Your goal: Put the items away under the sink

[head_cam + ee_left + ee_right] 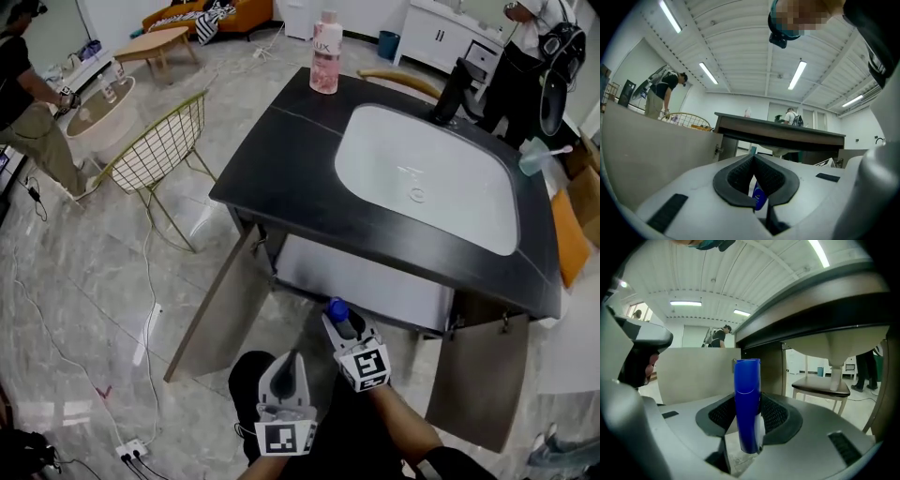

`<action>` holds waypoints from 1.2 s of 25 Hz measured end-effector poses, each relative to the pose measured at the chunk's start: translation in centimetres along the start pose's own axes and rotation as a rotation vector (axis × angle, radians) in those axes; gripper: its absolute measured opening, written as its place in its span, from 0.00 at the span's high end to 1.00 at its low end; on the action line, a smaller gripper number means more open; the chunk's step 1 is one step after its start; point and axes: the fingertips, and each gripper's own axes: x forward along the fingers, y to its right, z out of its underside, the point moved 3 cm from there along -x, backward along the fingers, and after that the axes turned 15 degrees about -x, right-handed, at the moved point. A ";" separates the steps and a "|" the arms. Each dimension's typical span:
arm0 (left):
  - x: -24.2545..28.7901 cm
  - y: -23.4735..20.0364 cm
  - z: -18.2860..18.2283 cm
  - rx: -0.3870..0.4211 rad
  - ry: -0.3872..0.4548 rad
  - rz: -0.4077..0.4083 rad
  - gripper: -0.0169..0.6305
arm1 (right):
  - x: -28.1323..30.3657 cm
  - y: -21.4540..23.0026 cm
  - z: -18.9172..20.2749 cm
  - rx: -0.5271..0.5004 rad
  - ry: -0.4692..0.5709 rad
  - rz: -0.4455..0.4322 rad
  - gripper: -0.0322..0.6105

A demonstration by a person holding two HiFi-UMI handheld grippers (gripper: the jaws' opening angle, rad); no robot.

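My right gripper [339,323] is shut on a small bottle with a blue cap [337,308], low in front of the open space under the sink [366,279]. In the right gripper view the blue cap [747,380] stands upright between the pads. My left gripper [289,362] hovers just left of it and nearer to me, its fingertips touching. In the left gripper view the tips of the left gripper [753,158] meet, and a blue-and-white scrap [759,196] shows in the slit below them; I cannot tell what it is. A pink bottle [325,56] stands on the dark countertop [281,159].
Both cabinet doors hang open, the left door [220,314] and the right door [478,375]. The white basin's underside [834,345] is overhead. A wire chair [164,150] stands at the left, with a power strip [134,452] and cables on the floor. People stand at the far left [28,103] and at the back right [525,66].
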 end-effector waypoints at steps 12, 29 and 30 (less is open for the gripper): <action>2.3 -2.8 3.8 0.021 0.038 0.035 0.95 | 7.5 0.9 7.2 -0.008 0.007 0.016 0.71; 3.3 -5.0 4.6 0.003 0.007 0.036 0.95 | 14.5 2.8 15.2 -0.031 -0.057 0.028 0.71; 3.3 -5.0 4.7 -0.003 0.007 0.034 0.95 | 14.8 2.8 15.6 -0.028 -0.065 0.024 0.71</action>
